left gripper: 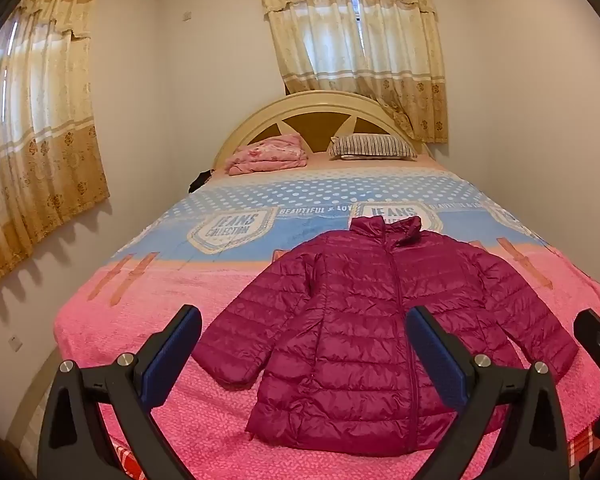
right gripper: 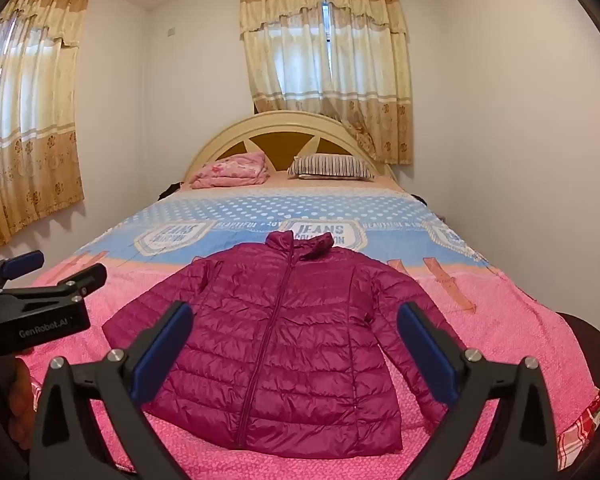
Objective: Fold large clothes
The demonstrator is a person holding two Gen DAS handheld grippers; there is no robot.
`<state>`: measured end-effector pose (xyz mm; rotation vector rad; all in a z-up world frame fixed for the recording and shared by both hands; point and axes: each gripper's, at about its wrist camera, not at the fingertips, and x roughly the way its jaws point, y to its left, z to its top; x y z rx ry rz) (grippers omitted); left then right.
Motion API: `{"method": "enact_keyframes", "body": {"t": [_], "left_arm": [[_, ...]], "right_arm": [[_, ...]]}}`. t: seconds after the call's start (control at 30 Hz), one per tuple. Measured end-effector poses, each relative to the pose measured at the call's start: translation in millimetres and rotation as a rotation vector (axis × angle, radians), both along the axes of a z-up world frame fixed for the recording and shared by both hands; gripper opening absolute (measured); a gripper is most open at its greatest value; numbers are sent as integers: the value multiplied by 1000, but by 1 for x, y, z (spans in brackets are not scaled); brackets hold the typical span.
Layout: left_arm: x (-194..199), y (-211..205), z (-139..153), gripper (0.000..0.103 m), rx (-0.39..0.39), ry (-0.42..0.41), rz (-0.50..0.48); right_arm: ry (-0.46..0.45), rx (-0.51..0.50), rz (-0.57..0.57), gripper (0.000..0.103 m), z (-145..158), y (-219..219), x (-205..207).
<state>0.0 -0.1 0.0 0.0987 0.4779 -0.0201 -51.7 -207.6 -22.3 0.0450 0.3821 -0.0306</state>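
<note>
A magenta quilted puffer jacket (left gripper: 380,320) lies flat on the bed, zipped, collar away from me, both sleeves spread out; it also shows in the right wrist view (right gripper: 284,336). My left gripper (left gripper: 304,320) is open and empty, held above the jacket's hem near the foot of the bed. My right gripper (right gripper: 296,314) is open and empty, held above the hem too. The left gripper (right gripper: 60,270) also shows at the left edge of the right wrist view.
The bed (left gripper: 160,320) has a pink and blue cover. At its head lie a folded pink blanket (left gripper: 268,154) and a striped pillow (left gripper: 374,146) before a cream headboard (left gripper: 320,100). White walls stand close on both sides, with curtained windows.
</note>
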Motion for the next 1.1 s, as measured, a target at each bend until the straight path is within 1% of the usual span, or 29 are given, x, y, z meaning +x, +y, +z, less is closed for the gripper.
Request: {"method": "enact_keyframes", "body": {"t": [0.07, 0.37, 0.5, 0.73, 1.1], "left_arm": [[0, 1, 0, 102, -12, -7, 2], [3, 0, -3, 102, -12, -13, 10], [3, 1, 0, 102, -16, -13, 13], [2, 2, 1, 102, -19, -17, 20], [1, 1, -1, 102, -21, -20, 24]], "right_arm": [[0, -1, 1, 103, 0, 0, 0], [-4, 1, 0, 103, 2, -1, -3], [7, -2, 0, 103, -5, 2, 2], [10, -3, -1, 103, -4, 0, 2], [25, 6, 6, 103, -11, -4, 7]]}}
